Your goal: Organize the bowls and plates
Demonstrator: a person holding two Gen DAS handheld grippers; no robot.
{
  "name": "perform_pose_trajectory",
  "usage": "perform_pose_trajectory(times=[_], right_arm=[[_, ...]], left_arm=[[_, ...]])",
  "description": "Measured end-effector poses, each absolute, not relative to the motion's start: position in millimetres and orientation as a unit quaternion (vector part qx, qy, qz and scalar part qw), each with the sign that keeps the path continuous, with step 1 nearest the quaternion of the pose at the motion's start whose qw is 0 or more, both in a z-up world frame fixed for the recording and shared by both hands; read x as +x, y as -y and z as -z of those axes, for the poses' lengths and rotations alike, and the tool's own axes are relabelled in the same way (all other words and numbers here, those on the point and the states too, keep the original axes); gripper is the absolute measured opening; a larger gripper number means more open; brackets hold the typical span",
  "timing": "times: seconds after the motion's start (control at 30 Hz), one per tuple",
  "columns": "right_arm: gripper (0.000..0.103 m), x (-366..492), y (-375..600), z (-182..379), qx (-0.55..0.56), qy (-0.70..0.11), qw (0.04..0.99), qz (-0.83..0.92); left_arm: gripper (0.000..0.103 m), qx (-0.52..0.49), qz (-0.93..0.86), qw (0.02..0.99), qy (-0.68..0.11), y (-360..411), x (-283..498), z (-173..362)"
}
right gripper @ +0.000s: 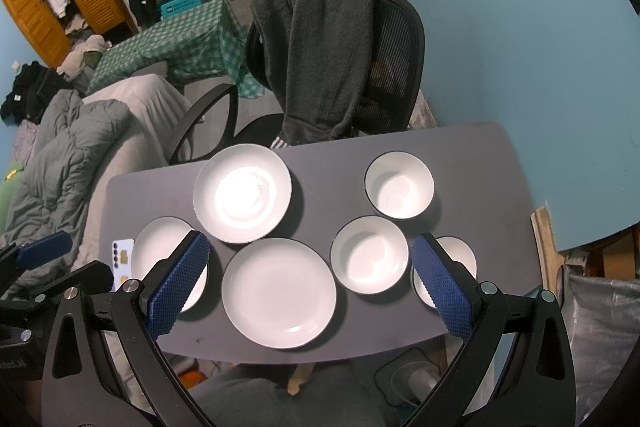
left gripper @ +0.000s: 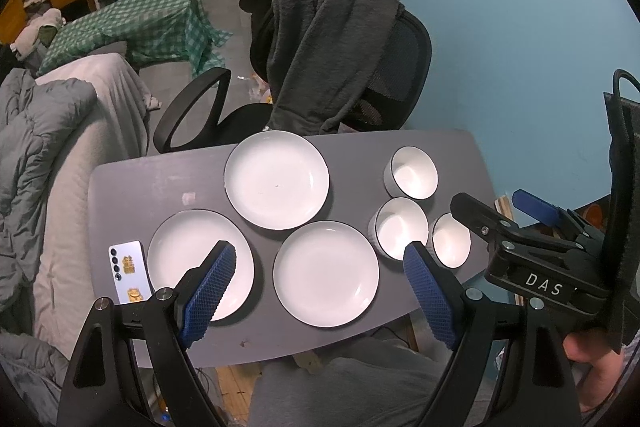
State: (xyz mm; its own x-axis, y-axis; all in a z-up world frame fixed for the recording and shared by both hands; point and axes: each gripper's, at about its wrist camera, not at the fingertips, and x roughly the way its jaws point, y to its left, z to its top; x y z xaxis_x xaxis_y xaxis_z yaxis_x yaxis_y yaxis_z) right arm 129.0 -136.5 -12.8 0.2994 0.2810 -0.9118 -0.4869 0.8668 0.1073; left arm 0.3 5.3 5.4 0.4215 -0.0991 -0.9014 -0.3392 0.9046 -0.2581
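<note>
Three white plates lie on a grey table: a far plate, a near-left plate and a near-middle plate. Three white bowls stand to the right: a far bowl, a middle bowl and a near-right bowl. My left gripper hovers open above the near plates, holding nothing. My right gripper hangs open and empty above the near-middle plate and middle bowl; it shows in the left wrist view as the right gripper.
A white phone lies at the table's left edge. A black office chair with a grey garment draped over it stands behind the table. A bed with grey bedding is to the left, a blue wall to the right.
</note>
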Motion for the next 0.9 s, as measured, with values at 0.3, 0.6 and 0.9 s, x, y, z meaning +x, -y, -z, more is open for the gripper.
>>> perform_pose_trajectory(times=[0.3,0.6,0.9], right_arm=[[0.101,128.2,138.1,9.6,-0.095,-0.541,0.801,-0.238],[0.101,128.5,141.7,8.4,-0.093,-0.542,0.802,-0.233],[0.101,126.9,146.2,11.5,-0.087,-0.545,0.805,-0.219]], left_arm=[[0.087,-0.206,-0.068,0.819,-0.531,-5.5,-0.7,-5.3],[0.087,-0.206,-0.061,0.819,-0.531,-5.8,0.2,-4.3],[0.087,-0.191,-0.046,0.82,-0.538,-10.1,2.3,3.3]])
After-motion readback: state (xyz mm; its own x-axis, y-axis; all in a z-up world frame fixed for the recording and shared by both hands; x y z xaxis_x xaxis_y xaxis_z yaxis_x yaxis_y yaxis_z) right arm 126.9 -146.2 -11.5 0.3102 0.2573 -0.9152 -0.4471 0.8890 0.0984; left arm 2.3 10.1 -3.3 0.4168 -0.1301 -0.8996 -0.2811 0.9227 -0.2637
